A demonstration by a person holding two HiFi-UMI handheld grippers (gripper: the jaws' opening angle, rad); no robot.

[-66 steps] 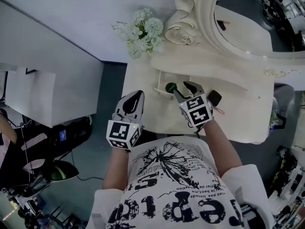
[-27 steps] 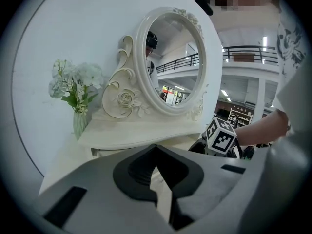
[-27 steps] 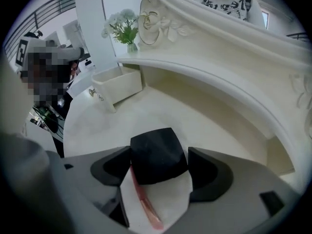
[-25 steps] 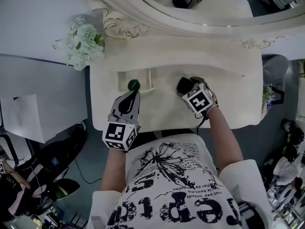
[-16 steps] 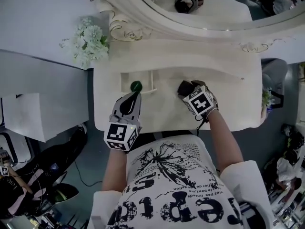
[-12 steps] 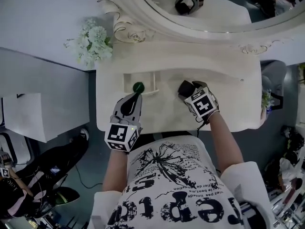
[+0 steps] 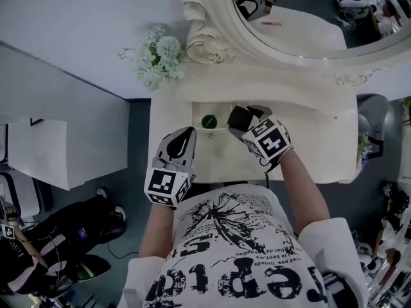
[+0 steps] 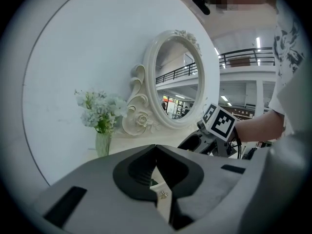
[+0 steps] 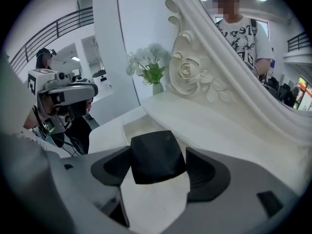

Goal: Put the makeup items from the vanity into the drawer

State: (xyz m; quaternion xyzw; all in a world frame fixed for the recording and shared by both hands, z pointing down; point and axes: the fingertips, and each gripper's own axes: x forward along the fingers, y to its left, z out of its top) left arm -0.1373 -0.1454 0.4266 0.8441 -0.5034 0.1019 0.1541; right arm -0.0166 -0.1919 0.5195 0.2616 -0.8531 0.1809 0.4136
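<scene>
The white vanity [image 7: 314, 153] has a small open drawer [image 7: 196, 113] in its top, with a round green item [image 7: 207, 121] inside. My right gripper [image 7: 247, 119] is shut on a black compact case [image 7: 237, 117] and holds it at the drawer's right edge. In the right gripper view the black compact case [image 9: 156, 157] sits between the jaws, with the drawer [image 9: 141, 126] just ahead. My left gripper [image 7: 182, 138] hangs shut and empty near the drawer's front left corner. In the left gripper view its tips [image 8: 156, 147] meet, and the drawer front's small knob [image 8: 161, 194] shows beyond them.
A vase of white flowers [image 7: 157, 56] stands at the vanity's back left, beside the ornate oval mirror [image 7: 302, 18]. A white cabinet [image 7: 58, 146] stands left of the vanity. A person in dark clothes [image 7: 38, 255] sits low at the left.
Earlier the right gripper was open over the drawer. It then shut on the black case lying to the right, and has carried it left to the drawer. The left gripper stayed shut.
</scene>
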